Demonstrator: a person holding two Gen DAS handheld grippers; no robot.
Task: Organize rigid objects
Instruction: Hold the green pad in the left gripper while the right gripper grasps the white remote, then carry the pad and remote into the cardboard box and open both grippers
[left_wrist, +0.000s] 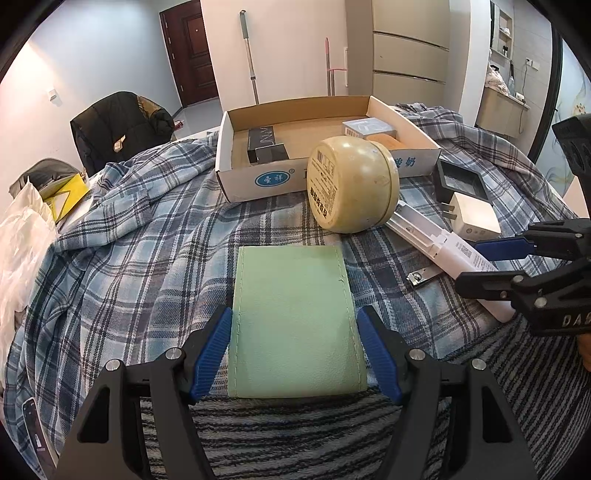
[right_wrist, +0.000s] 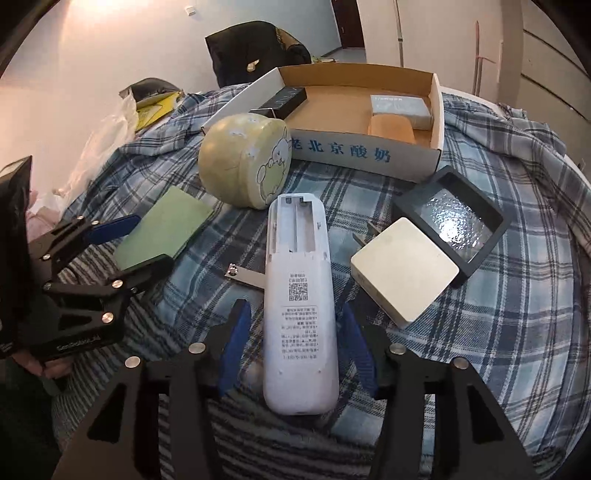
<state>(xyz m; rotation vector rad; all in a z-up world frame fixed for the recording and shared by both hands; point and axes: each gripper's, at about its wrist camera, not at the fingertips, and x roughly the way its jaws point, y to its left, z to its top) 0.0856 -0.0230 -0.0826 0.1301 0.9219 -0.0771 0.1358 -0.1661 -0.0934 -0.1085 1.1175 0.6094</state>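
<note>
**Both grippers straddled their items, the box sat half filled**

The left gripper (left_wrist: 295, 350) stood spread around a pale green wallet (left_wrist: 295, 321) that lay flat on the plaid cloth (left_wrist: 147, 236); its blue pads (left_wrist: 212, 350) flanked the wallet's stitched edges, with a thin gap visible on each side, so it was released rather than clenched. The right gripper (right_wrist: 295, 347) likewise bracketed the near end of a white remote control (right_wrist: 299, 310), which lay face down with its battery bay uncovered (no cells in it). Gaps showed between the blue pads (right_wrist: 236, 343) and the remote's sides, so nothing was grasped.

A nail clipper (right_wrist: 245, 275) poked out from under the remote's left edge. Just to the right lay a white plug adapter (right_wrist: 404, 271), prongs toward the remote, resting against a dark square display case (right_wrist: 452, 225) with a shiny film centre.

Beyond the wallet and remote, a round cream tin (left_wrist: 352, 184) lay on its side, touching the remote's far end and close against the front wall of the cardboard box (left_wrist: 258, 181). Inside the box sat a long black carton (right_wrist: 284, 101) at the left, with a grey-white packet (right_wrist: 400, 107) and a tan block (right_wrist: 391, 127) at the right.

Farthest off, a black jacket (left_wrist: 122, 125) hung over a chair.
</note>
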